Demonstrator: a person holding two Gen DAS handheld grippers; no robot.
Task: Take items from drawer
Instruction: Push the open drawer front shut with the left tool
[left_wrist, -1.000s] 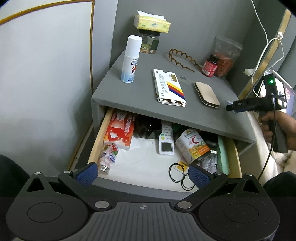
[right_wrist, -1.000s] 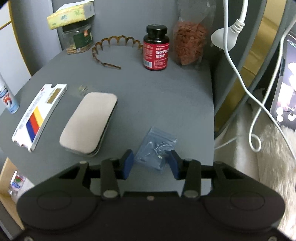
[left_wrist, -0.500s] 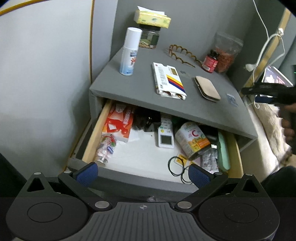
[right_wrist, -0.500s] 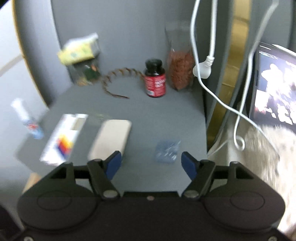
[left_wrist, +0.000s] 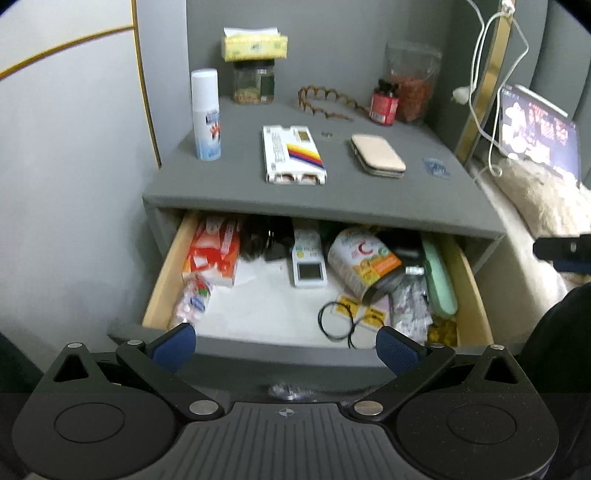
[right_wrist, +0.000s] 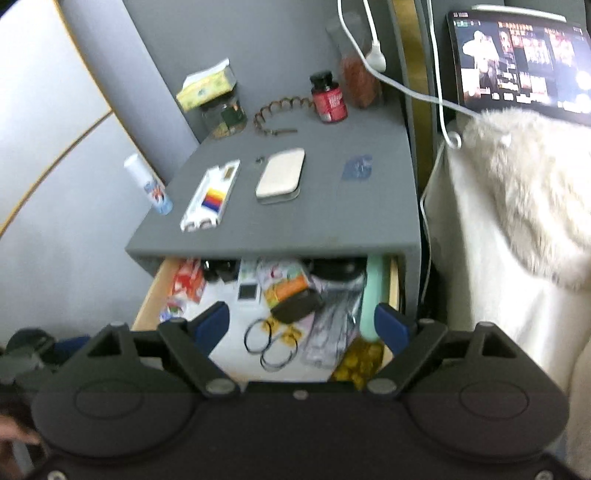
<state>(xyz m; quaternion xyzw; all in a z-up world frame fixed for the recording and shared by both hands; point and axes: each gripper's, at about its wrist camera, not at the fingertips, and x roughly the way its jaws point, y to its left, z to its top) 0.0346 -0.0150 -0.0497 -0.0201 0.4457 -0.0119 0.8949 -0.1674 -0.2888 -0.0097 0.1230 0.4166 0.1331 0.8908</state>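
Both the left tool and right tool hang spread wide and empty over the near edge of the pulled-out drawer, presumably readying a reach for its clutter, the vitamin bottle lying centre-right.

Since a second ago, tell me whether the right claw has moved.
Yes. The right claw has pulled back from the small clear plastic bag on the grey nightstand top; it now hangs open over the open drawer.
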